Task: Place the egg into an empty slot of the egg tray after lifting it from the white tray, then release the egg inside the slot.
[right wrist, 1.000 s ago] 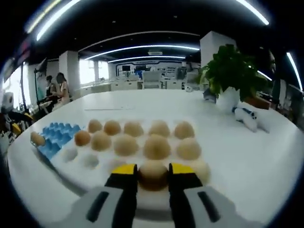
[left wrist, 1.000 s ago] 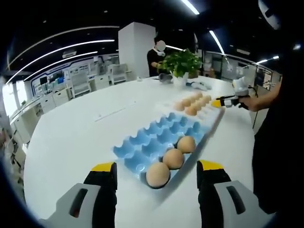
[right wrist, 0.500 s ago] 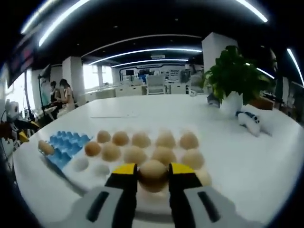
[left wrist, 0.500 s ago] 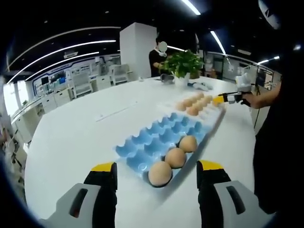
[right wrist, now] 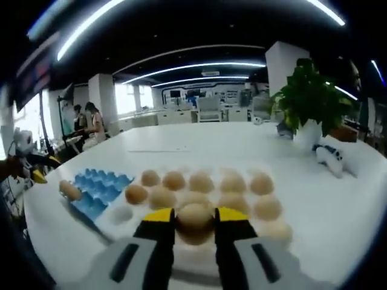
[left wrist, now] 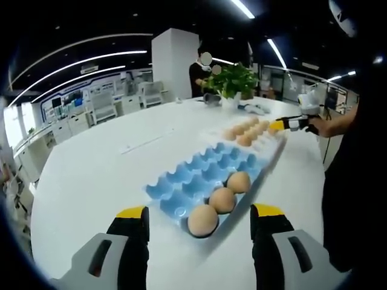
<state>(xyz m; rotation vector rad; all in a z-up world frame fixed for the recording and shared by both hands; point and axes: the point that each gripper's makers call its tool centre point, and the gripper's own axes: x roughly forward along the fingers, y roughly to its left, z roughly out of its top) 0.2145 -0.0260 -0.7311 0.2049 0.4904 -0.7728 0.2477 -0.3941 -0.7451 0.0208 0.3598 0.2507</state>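
Note:
In the right gripper view my right gripper [right wrist: 195,216] is shut on a brown egg [right wrist: 195,221], held above the white tray [right wrist: 124,212] with its several brown eggs. The blue egg tray [right wrist: 100,185] lies left of it with an egg [right wrist: 70,190] at its near end. In the left gripper view my left gripper [left wrist: 199,212] stands open just short of the blue egg tray [left wrist: 193,174], which holds three eggs [left wrist: 222,199] in its right row. The white tray [left wrist: 275,150] lies beyond, and the right gripper [left wrist: 284,125] hovers over its far end.
A potted plant [right wrist: 307,103] and a white object [right wrist: 331,158] sit on the round white table [left wrist: 91,175] behind the trays. A sheet of paper [left wrist: 145,140] lies left of the trays. A person [left wrist: 202,71] stands at the table's far side; the holder's dark sleeve [left wrist: 357,151] fills the right edge.
My right gripper has risen and drawn back with the egg, so the white tray looks smaller and lower. The left gripper has hardly moved.

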